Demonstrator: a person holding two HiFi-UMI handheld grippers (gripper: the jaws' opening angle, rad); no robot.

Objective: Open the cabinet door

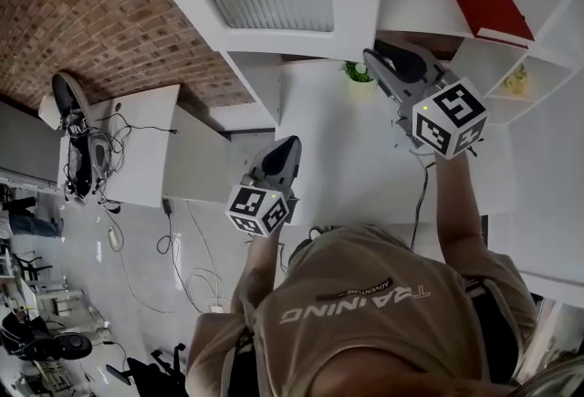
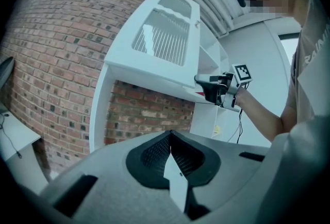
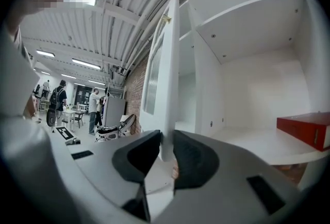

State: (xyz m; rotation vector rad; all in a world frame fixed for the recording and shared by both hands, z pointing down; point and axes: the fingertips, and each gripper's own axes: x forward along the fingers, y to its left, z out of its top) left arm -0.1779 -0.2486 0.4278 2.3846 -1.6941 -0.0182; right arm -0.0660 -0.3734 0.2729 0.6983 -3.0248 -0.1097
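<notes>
Obs: right gripper has its jaws clamped on the free edge of the cabinet door, a pad on each face, with the door edge running straight up between them. The door is white with a ribbed panel. It stands partly swung out from the cabinet, whose inside is in view, with a red book lying on a shelf.

Obs: left gripper has its jaws together with nothing in them, and is held out in the room well apart from the door.

Judgement: the step in hand is the pull-open, roughly midway.

To do it well:
- Pull along the door's arc, not straight back, so the thin edge does not slip out of the pads.
- Let the wrist turn with the door so the jaws sit square on it. A skewed grip would twist or lose it.
- The grip sits only at the very edge, so a slow, even pull looks safer.
- The left gripper belongs outside the door's sweep.
</notes>
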